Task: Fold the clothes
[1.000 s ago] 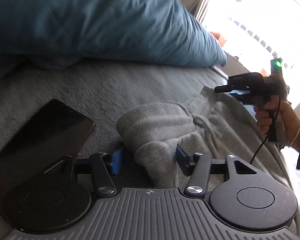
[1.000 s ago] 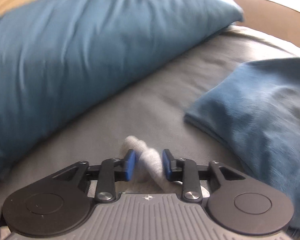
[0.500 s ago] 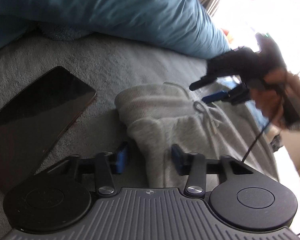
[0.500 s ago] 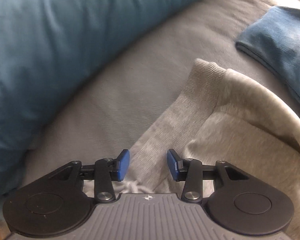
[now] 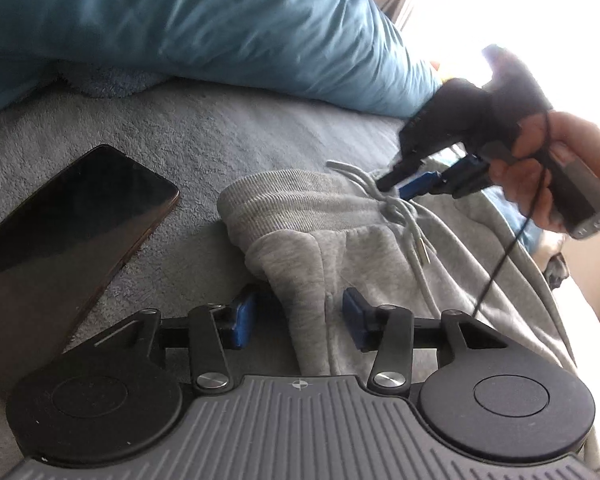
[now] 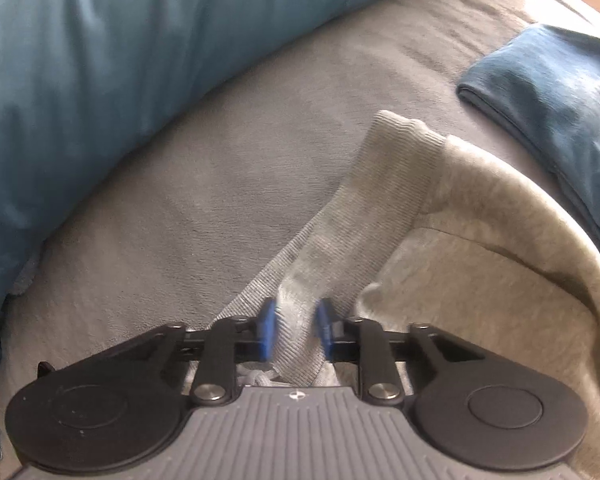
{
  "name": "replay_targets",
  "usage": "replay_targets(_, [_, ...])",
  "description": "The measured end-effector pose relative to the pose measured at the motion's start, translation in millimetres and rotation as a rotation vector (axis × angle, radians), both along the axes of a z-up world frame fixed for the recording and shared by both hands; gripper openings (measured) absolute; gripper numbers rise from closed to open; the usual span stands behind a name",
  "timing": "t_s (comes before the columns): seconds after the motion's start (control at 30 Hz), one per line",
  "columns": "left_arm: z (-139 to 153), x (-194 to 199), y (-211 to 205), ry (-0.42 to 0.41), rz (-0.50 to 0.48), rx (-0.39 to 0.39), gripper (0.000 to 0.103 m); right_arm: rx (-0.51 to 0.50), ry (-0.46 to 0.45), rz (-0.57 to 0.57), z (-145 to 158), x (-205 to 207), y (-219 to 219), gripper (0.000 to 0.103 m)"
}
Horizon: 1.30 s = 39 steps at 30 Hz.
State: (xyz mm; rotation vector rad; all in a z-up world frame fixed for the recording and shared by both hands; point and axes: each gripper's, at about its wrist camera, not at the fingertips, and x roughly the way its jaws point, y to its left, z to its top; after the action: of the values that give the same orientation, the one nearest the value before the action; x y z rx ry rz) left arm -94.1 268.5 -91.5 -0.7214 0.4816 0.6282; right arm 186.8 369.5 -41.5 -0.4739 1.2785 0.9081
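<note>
Grey fleece sweatpants [image 5: 372,248] lie on the grey blanket [image 5: 204,140] at the centre of the left wrist view, waistband toward the upper left, legs trailing lower right. Your right gripper [image 6: 294,330] has just been closing and now pinches the ribbed waistband [image 6: 380,184], which runs up and right from the pads. Your left gripper [image 5: 298,316] has been opening a little; its jaws straddle a fold of fleece at the other waist corner without pressing it. A black phone [image 5: 72,216] sits left of it.
</note>
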Motion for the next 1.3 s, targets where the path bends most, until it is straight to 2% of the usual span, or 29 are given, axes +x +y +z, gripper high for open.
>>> replay_targets(0.03, [0, 1, 1, -0.008, 0.003, 0.006, 0.041, 0.02, -0.001, -0.002, 3, -2, 0, 0.01])
replay_targets(0.1, [3, 2, 2, -0.024, 0.002, 0.021, 0.014, 0.068, -0.009, 0.004, 8, -7, -1, 0.006])
replay_targets(0.17, [7, 3, 0, -0.033, 0.006, 0.034, 0.008, 0.111, -0.023, 0.015, 15, -7, -6, 0.006])
replay_targets(0.33, [15, 2, 1, -0.017, 0.04, 0.048, 0.007, 0.147, -0.042, 0.034, 14, -11, 2, 0.006])
replay_targets(0.47, [15, 4, 4, 0.012, 0.054, 0.049, 0.007, 0.172, -0.045, 0.041, -2, -15, 13, 0.006])
replay_targets(0.53, [13, 6, 4, 0.037, 0.054, 0.043, 0.01, 0.184, -0.038, 0.033, -16, -16, 18, 0.006])
replay_targets(0.63, [10, 5, 8, 0.057, 0.061, -0.01, 0.018, 0.219, -0.038, 0.032, -40, -16, 21, 0.002])
replay_targets(0.73, [12, -2, 10, 0.058, 0.079, -0.047, 0.025, 0.274, 0.021, -0.032, -45, -5, 15, 0.0])
replay_targets(0.8, [15, -5, 8, 0.068, 0.097, -0.041, 0.033, 0.339, 0.102, -0.086, -32, 13, -2, 0.002])
replay_targets(0.9, [23, -11, 1, 0.075, 0.106, -0.008, 0.033, 0.442, 0.197, -0.167, -7, 40, -34, 0.004])
replay_targets(1.03, [37, -15, -13, 0.074, 0.102, 0.098, 0.033, 0.536, 0.102, -0.209, 52, 74, -113, 0.006])
replay_targets(1.07, [41, -14, -17, 0.072, 0.093, 0.125, 0.033, 0.537, 0.054, -0.205, 65, 78, -135, 0.008])
replay_targets(1.1, [44, -9, -19, 0.069, 0.074, 0.14, 0.033, 0.534, 0.002, -0.2, 77, 82, -158, 0.014])
replay_targets(1.2, [52, 5, -25, 0.059, 0.015, 0.181, 0.033, 0.476, -0.154, -0.166, 98, 84, -227, 0.029])
replay_targets(1.3, [58, 29, -31, 0.053, -0.077, 0.178, 0.033, 0.37, -0.216, -0.14, 104, 80, -283, 0.03])
